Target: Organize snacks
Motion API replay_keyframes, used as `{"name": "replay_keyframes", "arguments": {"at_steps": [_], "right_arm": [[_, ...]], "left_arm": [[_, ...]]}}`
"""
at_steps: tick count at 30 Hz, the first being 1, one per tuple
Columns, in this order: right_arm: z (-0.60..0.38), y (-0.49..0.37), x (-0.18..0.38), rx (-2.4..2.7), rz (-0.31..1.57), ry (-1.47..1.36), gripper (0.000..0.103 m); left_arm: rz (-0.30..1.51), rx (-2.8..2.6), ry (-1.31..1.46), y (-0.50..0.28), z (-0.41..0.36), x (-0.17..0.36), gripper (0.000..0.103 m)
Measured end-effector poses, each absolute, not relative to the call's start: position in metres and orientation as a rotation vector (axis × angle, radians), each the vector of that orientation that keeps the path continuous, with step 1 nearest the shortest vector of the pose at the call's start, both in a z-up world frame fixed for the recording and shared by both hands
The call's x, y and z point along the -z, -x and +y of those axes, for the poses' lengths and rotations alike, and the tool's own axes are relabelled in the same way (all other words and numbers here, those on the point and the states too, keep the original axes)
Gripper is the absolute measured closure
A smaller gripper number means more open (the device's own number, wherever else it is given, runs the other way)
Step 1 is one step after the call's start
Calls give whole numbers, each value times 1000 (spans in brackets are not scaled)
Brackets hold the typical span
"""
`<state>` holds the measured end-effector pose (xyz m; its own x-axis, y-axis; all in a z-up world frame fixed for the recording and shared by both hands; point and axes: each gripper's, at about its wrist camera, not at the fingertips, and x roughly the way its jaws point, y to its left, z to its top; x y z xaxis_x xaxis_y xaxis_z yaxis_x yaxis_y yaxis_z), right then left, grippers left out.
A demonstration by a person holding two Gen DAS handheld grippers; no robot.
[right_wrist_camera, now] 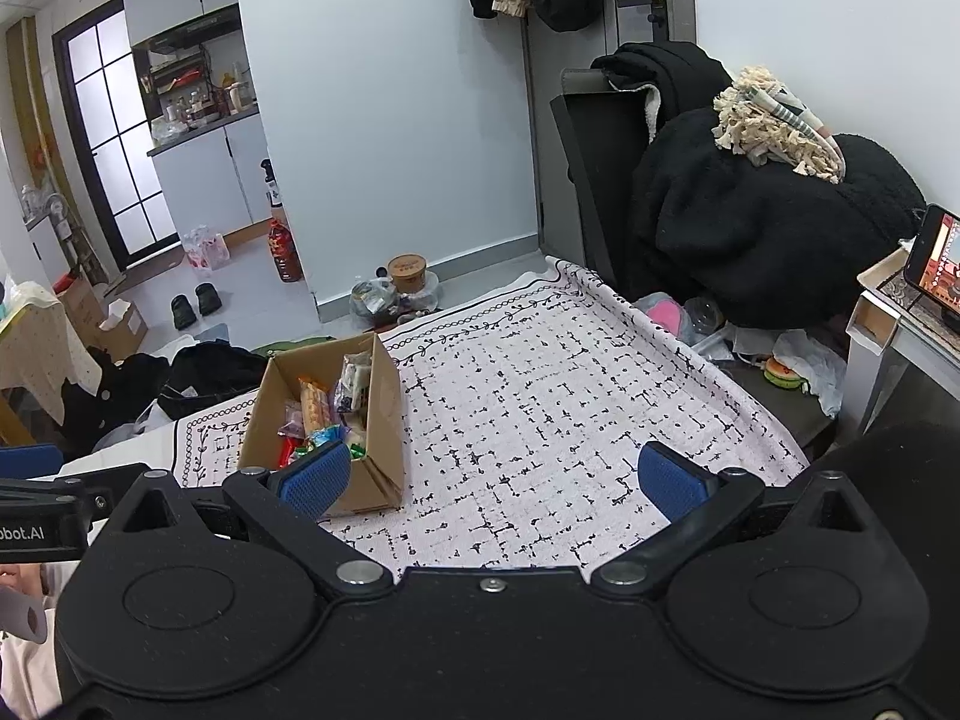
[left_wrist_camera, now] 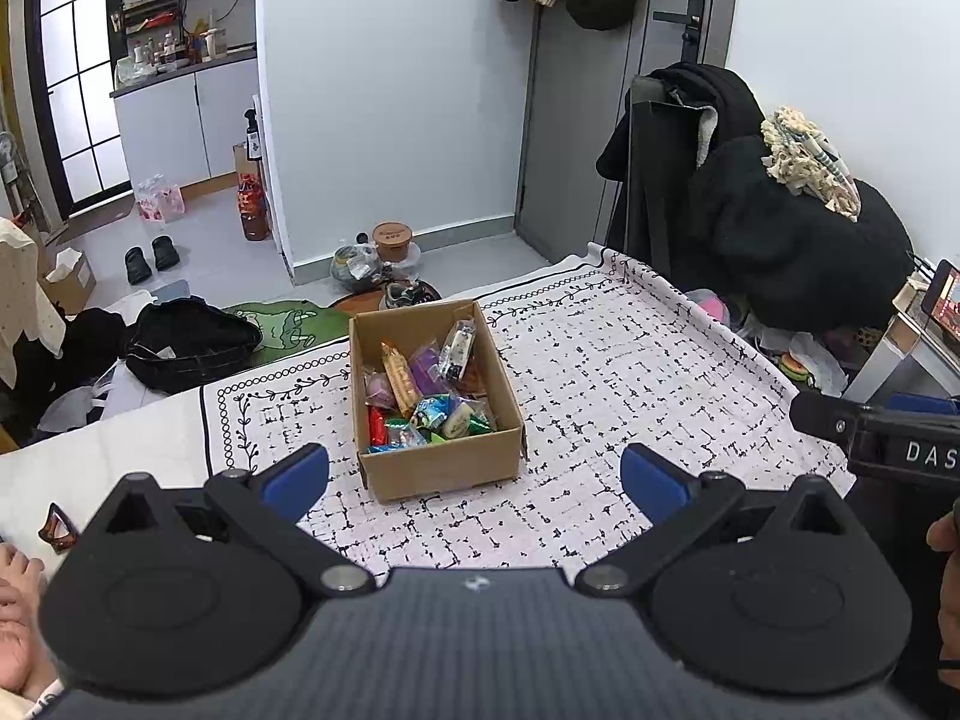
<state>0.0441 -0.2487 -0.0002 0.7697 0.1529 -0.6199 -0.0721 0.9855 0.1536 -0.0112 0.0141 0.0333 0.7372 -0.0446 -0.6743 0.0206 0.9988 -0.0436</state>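
Observation:
A brown cardboard box (left_wrist_camera: 441,468) stands on the patterned white tablecloth (left_wrist_camera: 600,396), filled with several wrapped snacks (left_wrist_camera: 420,390) in mixed colours. My left gripper (left_wrist_camera: 474,480) hovers open just in front of the box, nothing between its blue pads. In the right wrist view the same box (right_wrist_camera: 384,414) sits at the left, with snacks (right_wrist_camera: 318,414) inside. My right gripper (right_wrist_camera: 495,480) is open and empty over bare cloth (right_wrist_camera: 570,408) to the right of the box; its left pad overlaps the box's near corner in the view.
A brown hair clip (left_wrist_camera: 57,528) lies on the white table at the near left. A chair piled with black coats (left_wrist_camera: 780,228) stands beyond the table's right end. A phone (right_wrist_camera: 936,258) stands on a side table at the right. Clothes and bags litter the floor behind.

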Motion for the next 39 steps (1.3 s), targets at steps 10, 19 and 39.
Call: {"name": "replay_keyframes", "arguments": {"at_steps": [10, 19, 39], "right_arm": [[-247, -46, 4, -116, 694, -116, 0], [-246, -46, 5, -119, 701, -103, 0], [-247, -48, 6, -122, 711, -105, 0]], "left_arm": [[750, 43, 48, 9, 13, -27, 0], [753, 35, 58, 6, 14, -26, 0], [744, 60, 42, 7, 6, -27, 0]]}}
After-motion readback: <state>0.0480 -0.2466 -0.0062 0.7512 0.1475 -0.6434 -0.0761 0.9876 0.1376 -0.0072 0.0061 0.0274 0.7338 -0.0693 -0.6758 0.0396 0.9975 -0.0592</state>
